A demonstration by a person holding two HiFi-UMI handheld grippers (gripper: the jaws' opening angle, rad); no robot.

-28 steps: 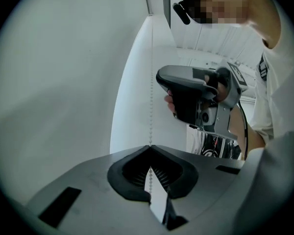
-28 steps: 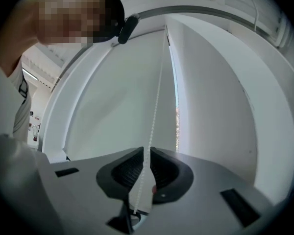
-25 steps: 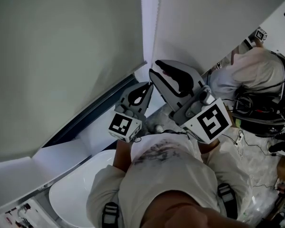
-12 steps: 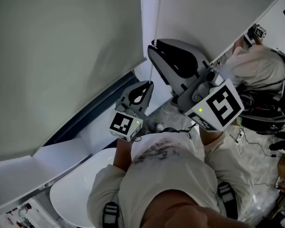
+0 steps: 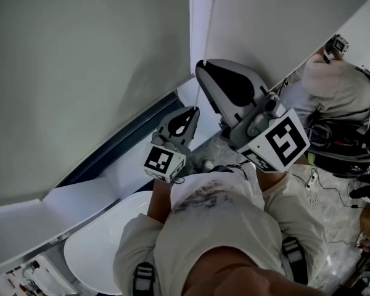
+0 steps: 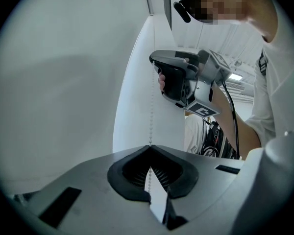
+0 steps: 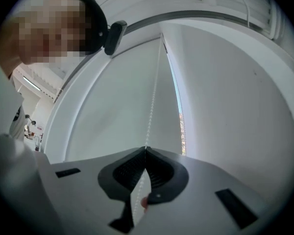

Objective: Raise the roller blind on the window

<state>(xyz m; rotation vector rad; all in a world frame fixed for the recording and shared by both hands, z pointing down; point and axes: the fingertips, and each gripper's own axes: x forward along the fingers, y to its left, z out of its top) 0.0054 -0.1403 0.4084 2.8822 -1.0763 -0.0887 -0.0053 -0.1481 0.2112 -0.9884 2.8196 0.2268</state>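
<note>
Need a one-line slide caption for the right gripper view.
Right gripper with jaws just closed on the bead chain beside the roller blind.

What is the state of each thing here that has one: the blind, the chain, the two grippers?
roller blind: down, covering nearly all the window.
bead chain: straight, gripped at two places.
left gripper: shut on the bead chain.
right gripper: jaws just closed, now shut on the bead chain, higher up.
</note>
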